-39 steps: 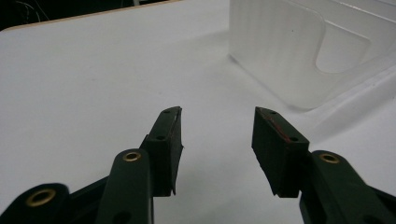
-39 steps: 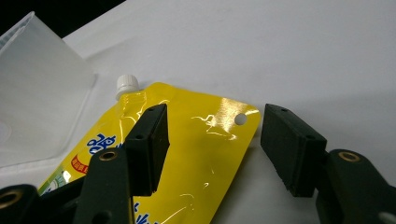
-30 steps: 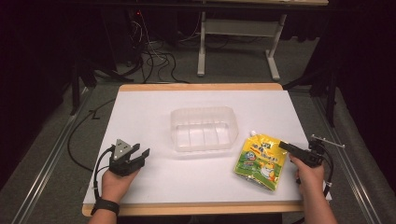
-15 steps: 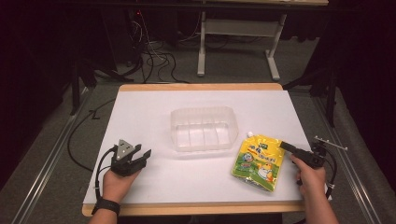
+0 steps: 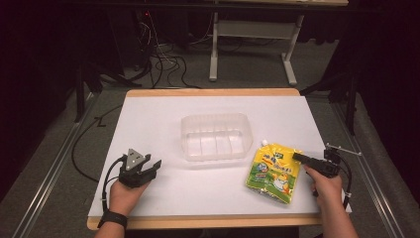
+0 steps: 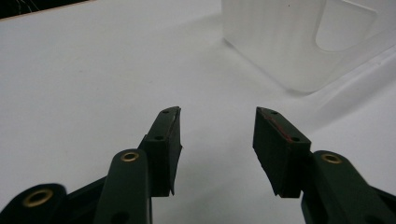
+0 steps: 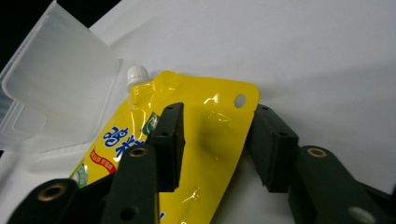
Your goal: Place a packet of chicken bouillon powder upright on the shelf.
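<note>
A yellow spouted drink pouch (image 5: 273, 172) lies flat on the white table, right of a clear plastic container (image 5: 215, 135). My right gripper (image 5: 296, 156) reaches in level from the right over the pouch's upper right corner. In the right gripper view that corner of the pouch (image 7: 210, 107) sits between the jaws, which have just been closing. One pad presses on the pouch's face, the other meets its edge, and the film dents between them. The right gripper (image 7: 215, 121) is shut on it. My left gripper (image 5: 156, 163) rests low at the front left, open (image 6: 217, 126) with nothing between its fingers.
The container (image 6: 289, 42) stands ahead and right of the left jaws, a short way off. Its wall (image 7: 56, 93) rises just past the pouch's white cap (image 7: 137, 73). The table's wooden front edge (image 5: 198, 222) runs below both hands. Cables and desk legs lie on the floor beyond.
The right gripper's jaws have drawn closer together around the pouch's corner, and the gripper edged slightly onto the pouch. The left hand and the container have not moved.
</note>
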A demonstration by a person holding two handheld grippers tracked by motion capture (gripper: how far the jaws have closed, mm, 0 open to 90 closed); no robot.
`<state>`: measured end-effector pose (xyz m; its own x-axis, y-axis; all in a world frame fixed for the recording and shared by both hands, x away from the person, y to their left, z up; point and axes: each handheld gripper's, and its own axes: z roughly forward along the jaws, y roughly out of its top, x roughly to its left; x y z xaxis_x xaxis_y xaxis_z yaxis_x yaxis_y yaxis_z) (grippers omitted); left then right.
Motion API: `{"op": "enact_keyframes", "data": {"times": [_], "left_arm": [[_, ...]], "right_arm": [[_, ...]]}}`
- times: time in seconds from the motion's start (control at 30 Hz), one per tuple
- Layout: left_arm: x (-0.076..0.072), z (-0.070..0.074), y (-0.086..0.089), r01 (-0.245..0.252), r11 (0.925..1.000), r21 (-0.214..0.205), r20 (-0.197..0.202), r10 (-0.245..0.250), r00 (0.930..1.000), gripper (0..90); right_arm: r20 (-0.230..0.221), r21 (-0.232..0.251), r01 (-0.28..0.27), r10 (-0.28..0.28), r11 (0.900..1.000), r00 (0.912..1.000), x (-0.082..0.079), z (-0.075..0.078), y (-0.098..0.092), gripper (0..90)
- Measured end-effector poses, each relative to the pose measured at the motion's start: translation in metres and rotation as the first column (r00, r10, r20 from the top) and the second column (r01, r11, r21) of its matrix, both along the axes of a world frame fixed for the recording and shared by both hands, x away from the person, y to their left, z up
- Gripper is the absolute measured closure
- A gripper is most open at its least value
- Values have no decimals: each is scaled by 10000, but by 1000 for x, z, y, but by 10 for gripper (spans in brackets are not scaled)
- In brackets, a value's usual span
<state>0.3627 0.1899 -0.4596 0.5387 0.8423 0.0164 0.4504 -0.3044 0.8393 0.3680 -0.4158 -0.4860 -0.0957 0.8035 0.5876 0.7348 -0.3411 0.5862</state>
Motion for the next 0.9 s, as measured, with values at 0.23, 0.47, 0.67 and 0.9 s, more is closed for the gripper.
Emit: {"op": "enact_keyframes", "data": {"times": [0.23, 0.47, 0.67, 0.9], "left_arm": [[0, 1, 0, 47, 10000, 87, 78, -48, 10000, 521], [0, 2, 0, 94, 10000, 9, 167, -95, 9998, 521], [0, 4, 0, 103, 9999, -91, 226, -101, 9997, 521], [2, 3, -1, 137, 9999, -24, 191, -137, 9997, 521]], "right_arm": [[176, -226, -544, 548, 9983, 9983, -2, 2, 2, 900], [872, -845, -579, 653, 9947, 9941, -11, 18, 7, 900], [1891, -1407, -346, 612, 9894, 9801, -23, 41, 16, 900], [3275, -2042, 274, 419, 9785, 9439, -36, 67, 24, 900]]}}
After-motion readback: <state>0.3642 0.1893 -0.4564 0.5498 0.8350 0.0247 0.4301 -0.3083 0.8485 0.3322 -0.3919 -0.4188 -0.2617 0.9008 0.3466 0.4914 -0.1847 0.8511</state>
